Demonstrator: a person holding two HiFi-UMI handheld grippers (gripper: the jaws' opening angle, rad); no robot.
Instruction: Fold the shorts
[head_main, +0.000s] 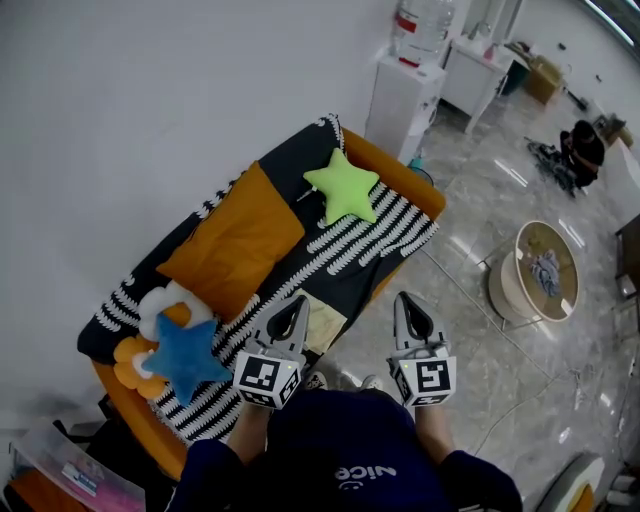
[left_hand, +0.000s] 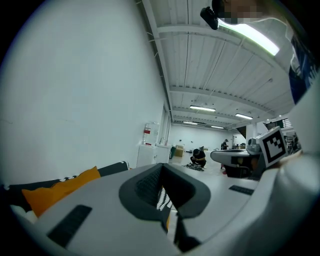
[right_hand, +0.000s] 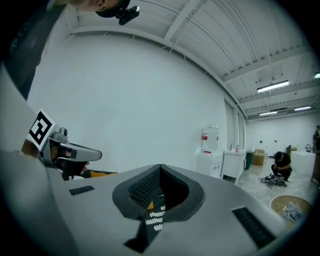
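Observation:
A pale yellow cloth (head_main: 324, 326), which looks like the shorts, lies flat on the front edge of the sofa (head_main: 420, 190). It rests on a black-and-white striped blanket (head_main: 370, 240). My left gripper (head_main: 297, 304) hovers just over the cloth's left side, hiding part of it. Its jaws are shut with nothing between them. My right gripper (head_main: 405, 300) is held beside the sofa, over the floor, also shut and empty. In the left gripper view the left gripper (left_hand: 162, 167) points level along the sofa. The right gripper (right_hand: 160, 169) shows the same closed tips in its own view.
On the sofa lie an orange cushion (head_main: 235, 240), a green star pillow (head_main: 345, 186) and a blue star pillow (head_main: 185, 358). A water dispenser (head_main: 405, 95) stands behind. A round basket (head_main: 545, 270) sits on the shiny floor at right. A person (head_main: 582, 148) crouches far off.

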